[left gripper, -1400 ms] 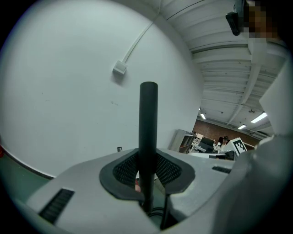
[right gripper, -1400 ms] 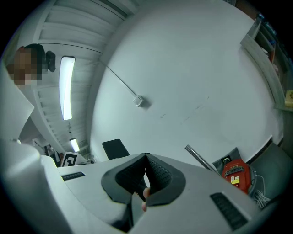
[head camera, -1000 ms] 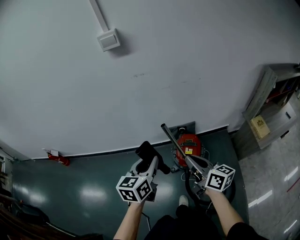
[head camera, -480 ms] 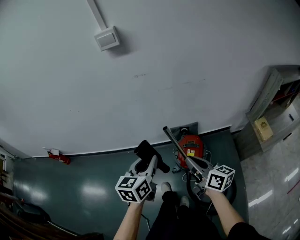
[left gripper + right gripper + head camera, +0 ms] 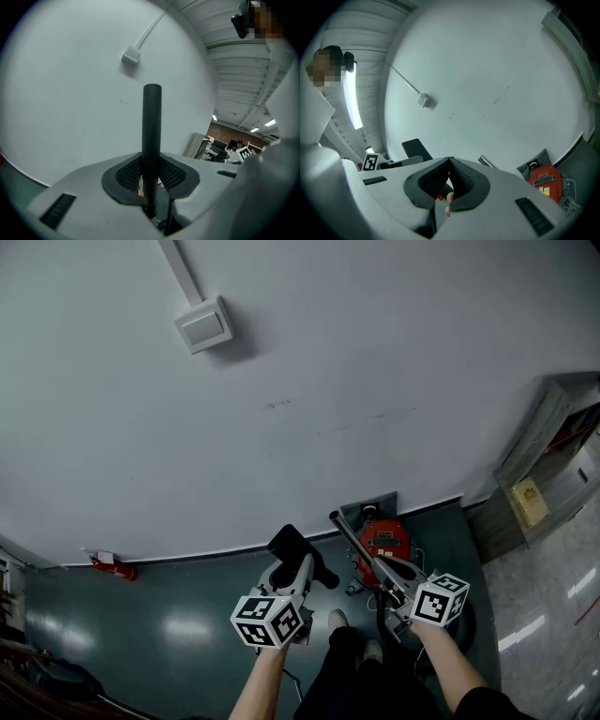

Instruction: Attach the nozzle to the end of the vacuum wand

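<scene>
Left gripper (image 5: pixel 151 166) has its jaws clamped on the black nozzle (image 5: pixel 152 126), which sticks straight up between the pads in the left gripper view. From the head view the nozzle (image 5: pixel 298 551) sits just left of the vacuum wand (image 5: pixel 349 535), close but not touching, so it isn't on the end yet. Right gripper (image 5: pixel 450 160) has its jaws clenched tip to tip. The metal wand end (image 5: pixel 487 162) pokes out right beside them, and honestly I can't tell how it's gripped underneath. The wand angles up toward the white wall (image 5: pixel 281 399). The red vacuum canister (image 5: pixel 385 538) is on the dark green floor (image 5: pixel 169 615) right behind the wand.
</scene>
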### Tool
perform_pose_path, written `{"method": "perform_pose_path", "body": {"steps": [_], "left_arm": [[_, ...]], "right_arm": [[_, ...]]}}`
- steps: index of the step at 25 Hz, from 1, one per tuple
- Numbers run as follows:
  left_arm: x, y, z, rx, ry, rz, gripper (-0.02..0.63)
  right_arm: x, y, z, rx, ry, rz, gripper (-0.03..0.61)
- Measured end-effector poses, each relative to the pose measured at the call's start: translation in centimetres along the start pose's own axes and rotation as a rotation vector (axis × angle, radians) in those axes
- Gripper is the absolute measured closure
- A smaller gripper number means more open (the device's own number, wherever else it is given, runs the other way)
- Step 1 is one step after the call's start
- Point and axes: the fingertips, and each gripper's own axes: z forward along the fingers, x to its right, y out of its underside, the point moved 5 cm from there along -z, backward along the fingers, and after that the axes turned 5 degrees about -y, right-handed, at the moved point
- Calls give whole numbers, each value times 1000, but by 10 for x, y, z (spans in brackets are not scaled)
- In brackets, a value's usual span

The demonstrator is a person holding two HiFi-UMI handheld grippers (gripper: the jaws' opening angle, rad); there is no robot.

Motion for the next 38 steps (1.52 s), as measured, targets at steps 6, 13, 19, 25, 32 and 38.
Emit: {"method": "perform_pose_path", "body": {"steps": [6, 13, 19, 25, 32, 38], "left_arm": [[-21, -11, 26, -15, 15, -5, 526], [-44, -21, 54, -26, 28, -9, 526], [-56, -30, 76, -28, 56, -4, 526], [-61, -47, 96, -16, 96, -4, 526], [-63, -70, 110, 13, 126, -7, 526], [-64, -81, 112, 31, 112, -15, 526]], "right_arm": [[15, -5, 24, 2, 26, 15, 561], [35, -5, 47, 2, 69, 9, 561], [53, 0, 64, -26, 137, -53, 561], [68, 5, 80, -60, 201, -122, 561], [80, 6, 93, -112, 243, -204, 560], [93, 9, 105, -207, 255, -322, 555]]}}
